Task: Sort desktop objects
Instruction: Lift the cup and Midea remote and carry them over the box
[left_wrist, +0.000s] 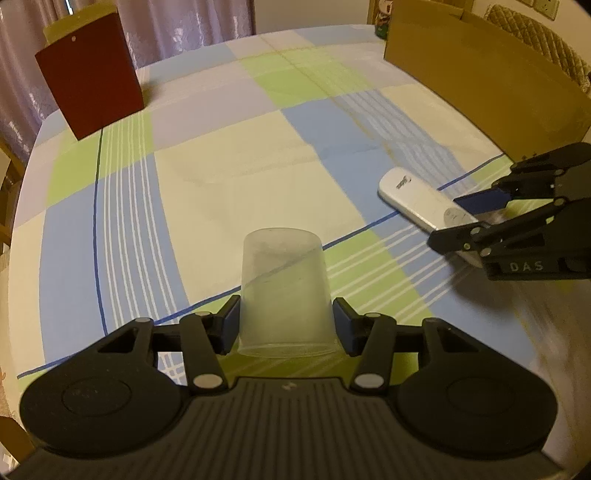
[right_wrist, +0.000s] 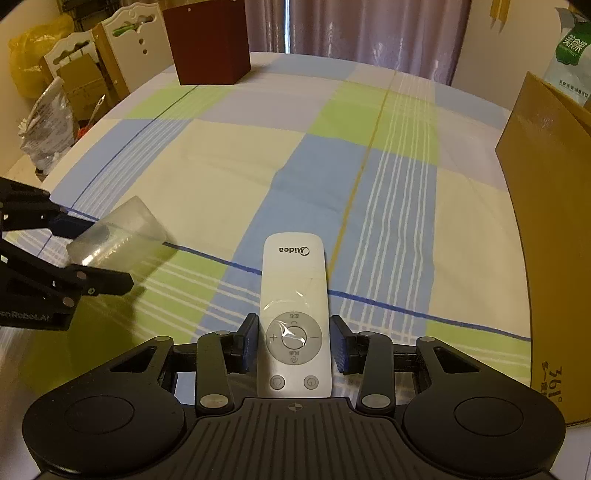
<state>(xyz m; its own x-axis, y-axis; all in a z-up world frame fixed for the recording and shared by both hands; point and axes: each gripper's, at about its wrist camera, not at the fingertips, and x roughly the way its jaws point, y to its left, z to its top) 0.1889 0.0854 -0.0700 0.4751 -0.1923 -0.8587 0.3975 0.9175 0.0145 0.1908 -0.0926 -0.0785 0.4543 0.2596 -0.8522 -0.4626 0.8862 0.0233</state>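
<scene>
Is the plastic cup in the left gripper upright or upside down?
Upside down. The cup has its closed base on top and its wider rim at the bottom, between the left gripper jaws.

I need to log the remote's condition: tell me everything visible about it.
The white Midea remote is a slim, rounded plastic bar with a grey circular keypad and two round buttons below; clear film covers the keypad. It sits lengthwise between the right gripper's blue pads, logo end pointing forward, above the checked tablecloth.
</scene>
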